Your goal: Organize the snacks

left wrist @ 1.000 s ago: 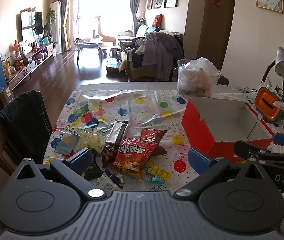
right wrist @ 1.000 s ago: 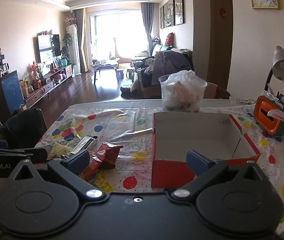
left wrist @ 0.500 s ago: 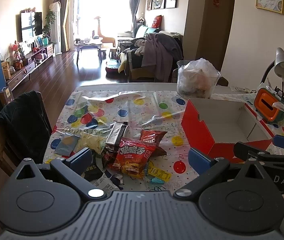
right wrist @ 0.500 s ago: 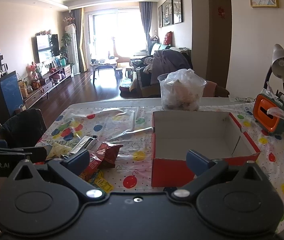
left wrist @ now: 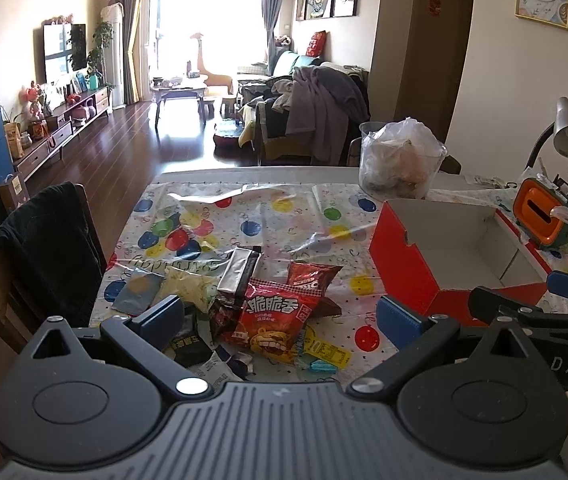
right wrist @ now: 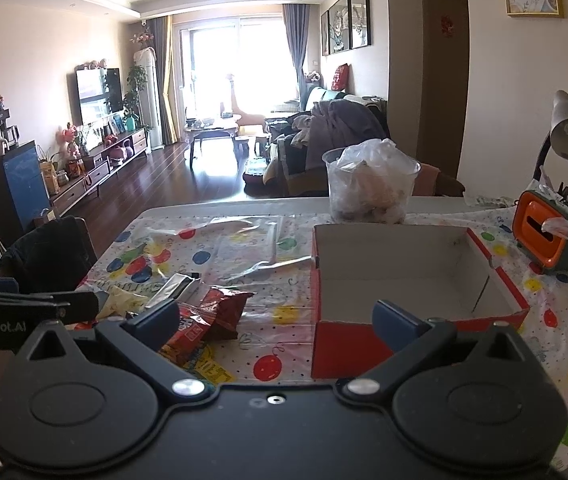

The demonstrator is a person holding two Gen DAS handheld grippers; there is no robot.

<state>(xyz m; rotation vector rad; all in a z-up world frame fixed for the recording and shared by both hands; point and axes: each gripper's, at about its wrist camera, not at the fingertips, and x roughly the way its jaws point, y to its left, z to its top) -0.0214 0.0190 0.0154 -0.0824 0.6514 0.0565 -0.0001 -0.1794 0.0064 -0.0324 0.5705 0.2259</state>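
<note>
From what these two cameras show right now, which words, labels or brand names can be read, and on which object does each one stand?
"DAS": white letters on the right claw body, cut off by the frame.
"enRobot.AI": white letters on the left claw body, its start cut off.
"脆脆香": large white characters on the red snack bag.
Yellow packet, dark packet and dark red bag: print is too small or blurred to read.

Snack packets [left wrist: 271, 320]: glossy crinkled foil and plastic film. Red box [left wrist: 408, 264]: matt cardboard, white inside. Tablecloth [left wrist: 284, 220]: shiny clear plastic over balloon print. Left gripper [left wrist: 279, 316]: matt black plastic, ribbed casing. Floor [left wrist: 123, 160]: polished dark wood
</note>
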